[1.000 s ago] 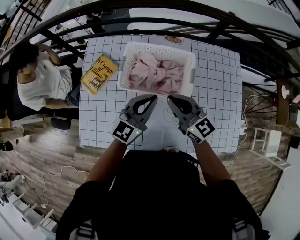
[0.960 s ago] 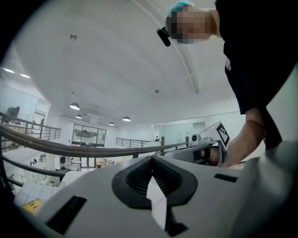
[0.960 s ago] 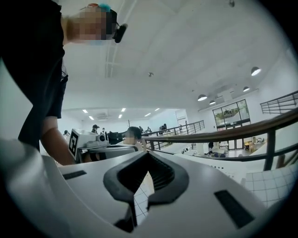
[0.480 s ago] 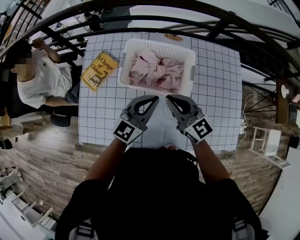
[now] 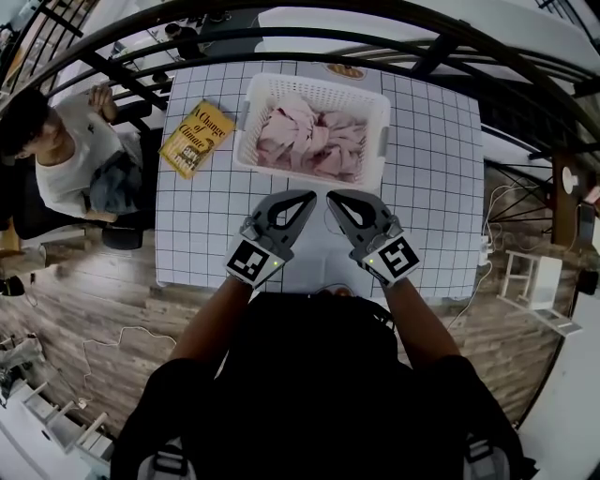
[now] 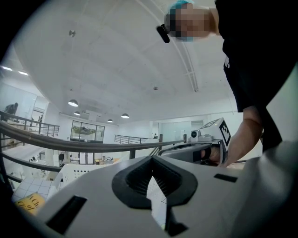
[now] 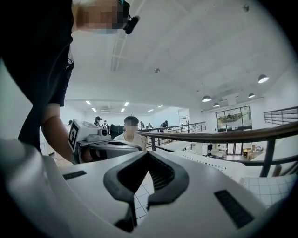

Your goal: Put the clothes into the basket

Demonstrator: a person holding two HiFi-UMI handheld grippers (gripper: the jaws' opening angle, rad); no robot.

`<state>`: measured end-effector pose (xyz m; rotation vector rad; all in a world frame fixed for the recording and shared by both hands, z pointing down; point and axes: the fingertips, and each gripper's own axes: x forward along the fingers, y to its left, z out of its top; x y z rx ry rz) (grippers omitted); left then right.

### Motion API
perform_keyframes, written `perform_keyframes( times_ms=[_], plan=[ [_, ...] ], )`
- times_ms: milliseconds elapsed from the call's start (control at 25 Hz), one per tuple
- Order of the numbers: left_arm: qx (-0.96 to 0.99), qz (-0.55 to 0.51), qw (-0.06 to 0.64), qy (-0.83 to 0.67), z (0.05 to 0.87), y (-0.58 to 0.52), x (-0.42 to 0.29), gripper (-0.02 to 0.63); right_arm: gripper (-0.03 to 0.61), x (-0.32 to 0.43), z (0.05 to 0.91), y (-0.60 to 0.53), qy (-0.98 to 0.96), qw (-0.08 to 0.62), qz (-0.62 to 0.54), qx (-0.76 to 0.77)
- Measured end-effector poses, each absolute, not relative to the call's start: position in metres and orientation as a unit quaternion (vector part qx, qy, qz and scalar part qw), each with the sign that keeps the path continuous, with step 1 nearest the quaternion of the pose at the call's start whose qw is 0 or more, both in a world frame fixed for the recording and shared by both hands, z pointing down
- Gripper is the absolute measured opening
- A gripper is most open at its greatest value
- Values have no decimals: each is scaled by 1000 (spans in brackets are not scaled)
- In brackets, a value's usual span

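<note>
A white plastic basket [image 5: 314, 94] stands at the far middle of the gridded table [image 5: 441, 169], with crumpled pink clothes [image 5: 309, 141] inside it. Both grippers hover side by side over the near part of the table, short of the basket and pointing toward it. My left gripper [image 5: 307, 196] is shut with nothing between its jaws, and its tips [image 6: 152, 158] meet. My right gripper [image 5: 332, 198] is shut too and holds nothing; its tips [image 7: 147, 153] are together. The basket's rim [image 6: 77, 173] shows low at the left in the left gripper view.
A yellow book [image 5: 197, 138] lies on the table left of the basket. A seated person [image 5: 66, 159] is just beyond the table's left edge. A dark railing [image 5: 281, 14] curves behind the table. A small brown object [image 5: 345, 70] sits behind the basket.
Both grippers stay shut and almost in place. The seated person at the left has shifted an arm and posture.
</note>
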<state>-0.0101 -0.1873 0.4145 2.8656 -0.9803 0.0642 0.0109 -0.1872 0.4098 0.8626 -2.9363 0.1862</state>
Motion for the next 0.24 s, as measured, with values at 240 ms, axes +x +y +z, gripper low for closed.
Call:
perform_keyframes(
  times_ms=[240],
  plan=[
    [944, 22, 53, -326, 417, -185, -8, 0, 15, 17, 413, -184, -957, 38, 62, 282]
  ],
)
